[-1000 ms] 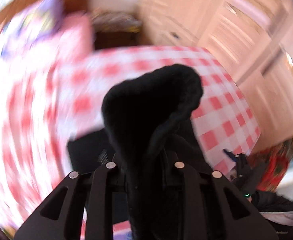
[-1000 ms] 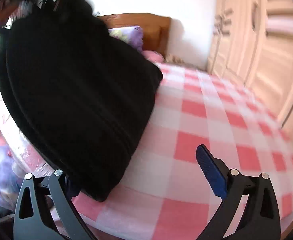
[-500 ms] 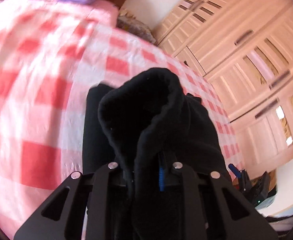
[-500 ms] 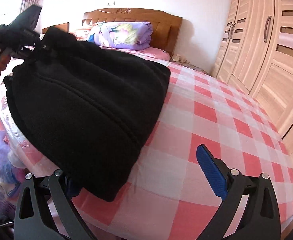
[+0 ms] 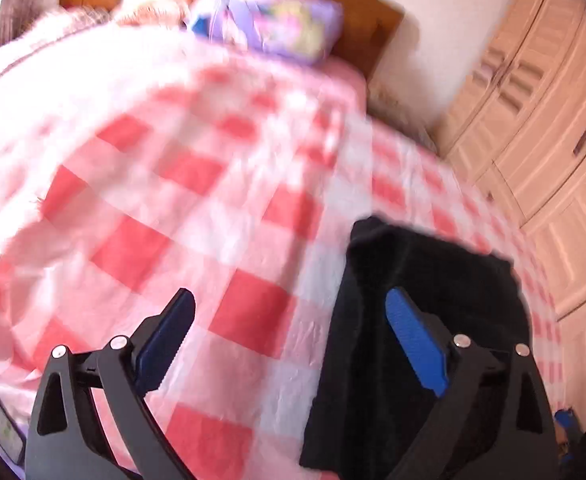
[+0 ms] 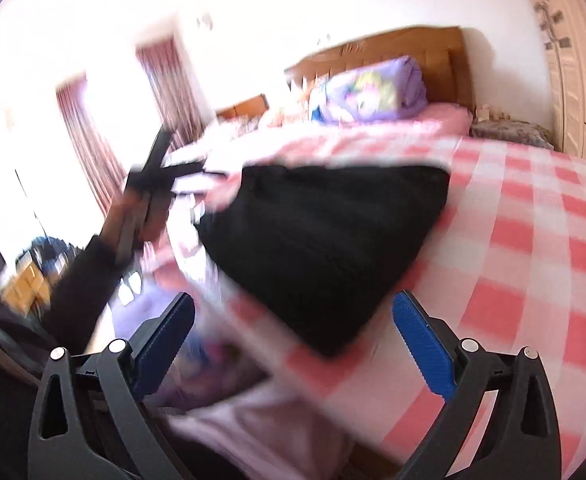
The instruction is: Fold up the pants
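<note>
left gripper let go, pants on bed

left gripper [image 5: 289, 332] jaws have just been opening and now stand wide. nothing pinched: checked bedspread [image 5: 197, 216] shows through the gap. its right blue pad [image 5: 415, 344] sits in front of the black pants [image 5: 437, 280], pad face clear of the cloth as far as i can tell. left pad [image 5: 165, 340] is over bare bedspread.

right gripper [image 6: 293, 344] jaws spread wide too, nothing between them. pants [image 6: 325, 240] lie ahead of it, apart from both pads.

pants: folded black bundle lying on the pink-and-white bedspread [image 6: 533, 240] near the bed's near edge, one corner pointing toward the right gripper. in the right wrist view, the left gripper [image 6: 161, 176] shows blurred up and to the left of the pants, held by a hand [image 6: 129, 220] with a dark sleeve [image 6: 81, 292], not touching the cloth.

background: wooden headboard [image 6: 413, 48], purple pillow [image 6: 373, 90] at the head of the bed, wardrobe [image 5: 541, 152] on the right. both views are motion-blurred.
</note>
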`<control>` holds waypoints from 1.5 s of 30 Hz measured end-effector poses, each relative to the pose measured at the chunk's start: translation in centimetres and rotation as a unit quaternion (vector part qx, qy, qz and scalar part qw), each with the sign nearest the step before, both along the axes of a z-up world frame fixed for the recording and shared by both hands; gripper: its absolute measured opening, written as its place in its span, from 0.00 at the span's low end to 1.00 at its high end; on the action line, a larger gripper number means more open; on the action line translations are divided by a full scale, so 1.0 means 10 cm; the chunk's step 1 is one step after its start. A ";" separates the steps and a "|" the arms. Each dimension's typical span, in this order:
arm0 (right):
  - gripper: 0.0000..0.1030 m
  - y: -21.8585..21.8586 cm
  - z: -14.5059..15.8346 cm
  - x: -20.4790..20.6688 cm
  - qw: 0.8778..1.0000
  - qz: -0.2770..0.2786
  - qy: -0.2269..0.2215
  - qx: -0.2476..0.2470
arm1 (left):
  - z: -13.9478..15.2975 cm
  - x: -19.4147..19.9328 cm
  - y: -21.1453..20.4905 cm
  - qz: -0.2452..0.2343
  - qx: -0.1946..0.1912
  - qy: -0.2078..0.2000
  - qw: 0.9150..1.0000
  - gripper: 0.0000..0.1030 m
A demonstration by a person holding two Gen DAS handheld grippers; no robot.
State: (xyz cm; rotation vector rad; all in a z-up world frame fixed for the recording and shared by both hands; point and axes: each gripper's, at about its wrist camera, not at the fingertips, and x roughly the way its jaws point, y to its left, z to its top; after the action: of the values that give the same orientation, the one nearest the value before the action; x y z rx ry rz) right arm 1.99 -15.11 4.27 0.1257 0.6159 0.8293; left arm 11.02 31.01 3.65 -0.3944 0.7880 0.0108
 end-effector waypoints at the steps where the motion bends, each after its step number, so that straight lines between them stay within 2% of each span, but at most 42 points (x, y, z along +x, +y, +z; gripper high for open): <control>1: 0.95 -0.06 0.07 0.18 1.000 -0.006 0.003 0.020 | 0.11 -0.12 -0.14 -0.028 -0.012 -0.026 0.999 0.93; 2: 0.95 -0.10 0.11 0.42 0.999 -0.011 0.016 0.040 | 0.18 -0.19 -0.29 -0.058 -0.017 -0.041 0.997 0.93; 4: 0.95 -0.12 0.14 0.86 0.996 -0.012 0.045 0.071 | 0.29 -0.30 -0.82 -0.150 0.000 -0.063 0.987 0.94; 6: 0.95 -0.09 0.09 1.32 0.991 -0.011 0.088 0.102 | 0.25 -0.28 -1.32 -0.215 0.042 -0.056 0.974 0.94; 7: 0.96 -0.04 0.02 1.64 0.983 -0.010 0.133 0.124 | 0.16 -0.26 -1.55 -0.244 0.075 -0.045 0.966 0.94; 9: 0.96 0.07 -0.12 2.05 0.967 -0.009 0.204 0.155 | -0.06 -0.19 -1.81 -0.262 0.128 -0.017 0.956 0.94; 10: 0.96 0.21 -0.21 2.27 0.956 0.000 0.244 0.164 | -0.17 -0.18 -1.81 -0.264 0.132 -0.002 0.955 0.93; 11: 0.96 0.31 -0.27 2.39 0.951 0.009 0.262 0.164 | -0.24 -0.20 -1.76 -0.267 0.120 -0.002 0.956 0.94; 12: 0.96 0.49 -0.37 2.59 0.946 0.018 0.285 0.154 | -0.27 -0.27 -1.65 -0.270 0.097 -0.020 0.958 0.93; 14: 0.96 0.68 -0.53 2.82 0.945 -0.006 0.306 0.114 | -0.29 -0.39 -1.54 -0.269 0.084 -0.027 0.959 0.82; 15: 0.96 0.75 -0.60 2.94 0.947 -0.011 0.308 0.095 | -0.29 -0.40 -1.51 -0.269 0.079 -0.029 0.959 0.81; 16: 0.96 0.80 -0.64 3.06 0.946 -0.013 0.307 0.099 | -0.30 -0.40 -1.51 -0.268 0.077 -0.030 0.960 0.81; 19: 0.96 0.74 -0.60 3.19 0.934 -0.038 0.328 0.134 | -0.35 -0.42 -1.58 -0.267 0.097 -0.037 0.958 0.81; 23: 0.96 0.61 -0.39 3.15 0.935 -0.063 0.305 0.168 | -0.36 -0.50 -1.58 -0.266 0.092 -0.049 0.958 0.81; 26: 0.96 0.87 -0.16 2.88 0.938 0.007 0.294 0.183 | -0.37 -0.42 -1.57 -0.262 0.093 -0.047 0.959 0.81; 27: 0.96 1.08 -0.13 2.79 0.934 0.055 0.303 0.181 | -0.36 -0.42 -1.58 -0.260 0.093 -0.047 0.960 0.81; 28: 0.96 1.20 -0.12 2.71 0.932 0.083 0.307 0.175 | -0.36 -0.40 -1.58 -0.258 0.092 -0.047 0.961 0.81; 29: 0.96 1.39 -0.15 2.66 0.936 0.100 0.305 0.146 | -0.36 -0.39 -1.58 -0.256 0.093 -0.048 0.961 0.81; 31: 0.94 1.55 -0.33 2.71 0.954 0.057 0.286 0.069 | -0.36 -0.37 -1.57 -0.258 0.092 -0.046 0.961 0.81; 32: 0.93 1.55 -0.43 2.81 0.957 0.044 0.279 0.063 | -0.35 -0.36 -1.57 -0.260 0.091 -0.045 0.960 0.81; 33: 0.89 1.50 -0.46 2.87 0.955 0.037 0.282 0.087 | -0.36 -0.34 -1.56 -0.263 0.090 -0.043 0.960 0.81; 34: 0.86 1.36 -0.47 2.95 0.945 0.013 0.298 0.135 | -0.36 -0.34 -1.56 -0.265 0.092 -0.042 0.959 0.81; 37: 0.73 1.23 -0.50 3.02 0.942 -0.017 0.301 0.149 | -0.36 -0.35 -1.54 -0.270 0.088 -0.042 0.958 0.81; 43: 0.73 1.16 -0.46 2.97 0.942 -0.015 0.295 0.157 | -0.33 -0.34 -1.51 -0.277 0.083 -0.034 0.957 0.81; 45: 0.77 1.15 -0.47 2.95 0.939 -0.009 0.301 0.164 | -0.27 -0.35 -1.48 -0.281 0.079 -0.020 0.956 0.81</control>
State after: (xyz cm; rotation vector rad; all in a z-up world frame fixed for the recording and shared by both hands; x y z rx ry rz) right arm 31.54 -3.62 -0.43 0.7078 1.0434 0.8718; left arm 7.54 16.20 0.97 -0.0086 0.8311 -0.4631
